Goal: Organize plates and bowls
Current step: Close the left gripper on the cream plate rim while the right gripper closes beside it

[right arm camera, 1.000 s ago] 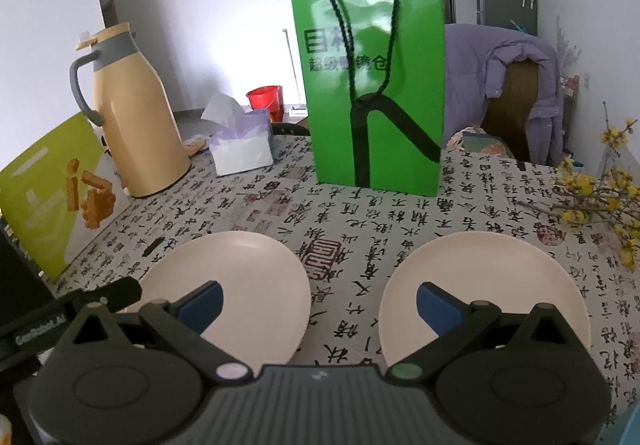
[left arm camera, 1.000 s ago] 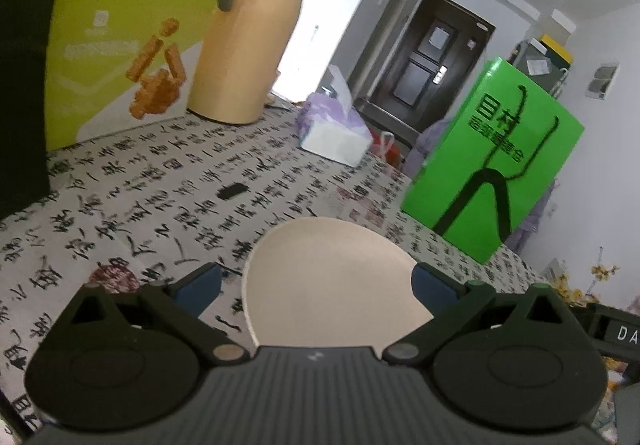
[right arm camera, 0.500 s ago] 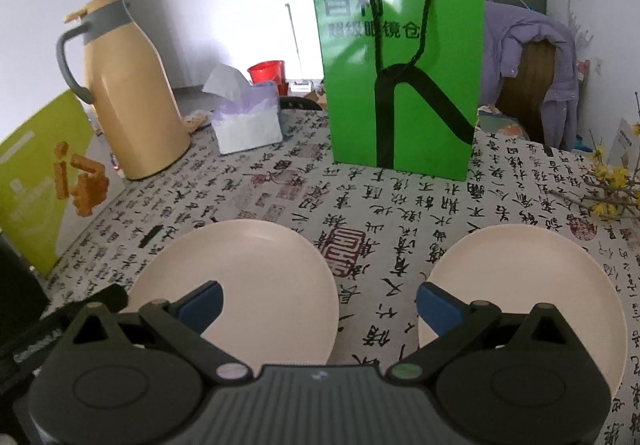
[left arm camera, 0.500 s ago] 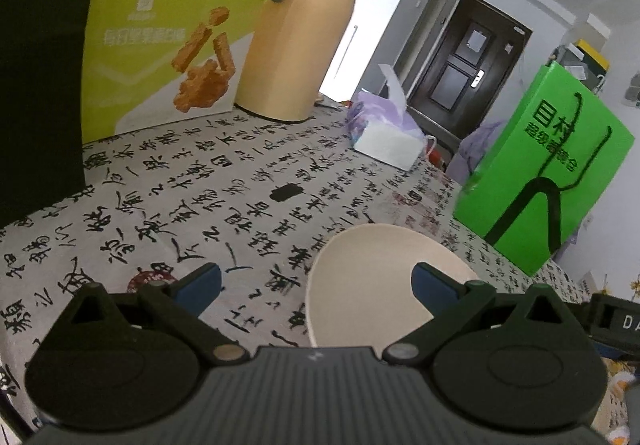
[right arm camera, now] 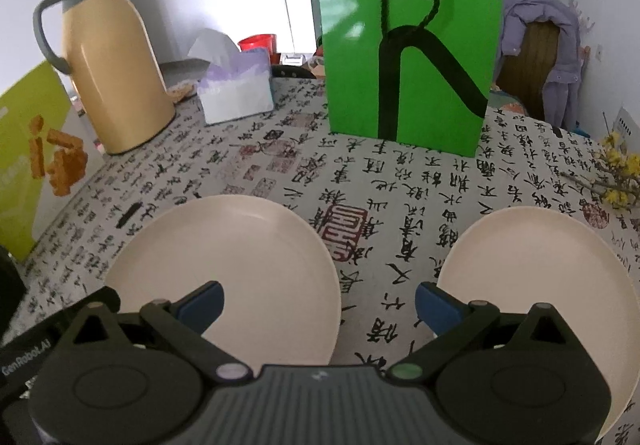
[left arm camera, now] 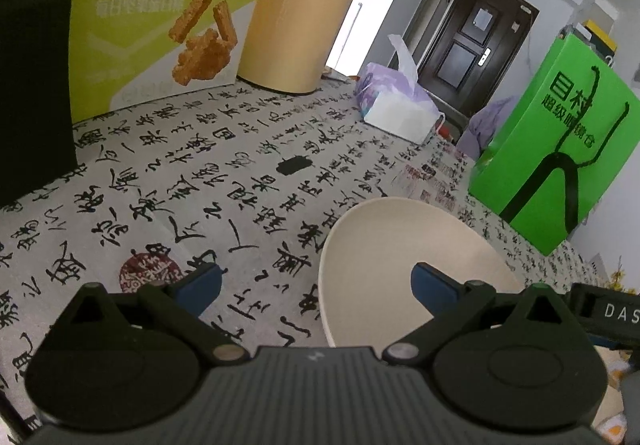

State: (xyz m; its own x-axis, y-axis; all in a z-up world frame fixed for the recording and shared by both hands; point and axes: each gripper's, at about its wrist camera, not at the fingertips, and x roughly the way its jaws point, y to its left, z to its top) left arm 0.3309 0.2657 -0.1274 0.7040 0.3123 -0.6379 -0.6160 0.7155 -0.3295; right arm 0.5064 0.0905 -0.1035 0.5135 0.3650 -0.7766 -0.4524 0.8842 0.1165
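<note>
Both grippers are spread wide, holding nothing. The left gripper (left arm camera: 316, 283) hangs by the round cream plate (left arm camera: 404, 269) at lower right; the right gripper (right arm camera: 318, 299) sits between that plate (right arm camera: 240, 265) and a second cream plate (right arm camera: 540, 285) far right. The flat rims hug the calligraphy-print tablecloth (right arm camera: 400, 181), so a finger could easily skid off or shove a plate.

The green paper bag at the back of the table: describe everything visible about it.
The green paper bag is bright, glossy green and stands upright on the calligraphy-print tablecloth, behind the two cream plates and clear of both. Its front bears dark green Chinese characters above a thick black angled stripe, with a dark twisted cord handle hanging down over the print. The right wrist view cuts off its top edge. In the left wrist view its side gusset shows. No gripper touches it.
</note>
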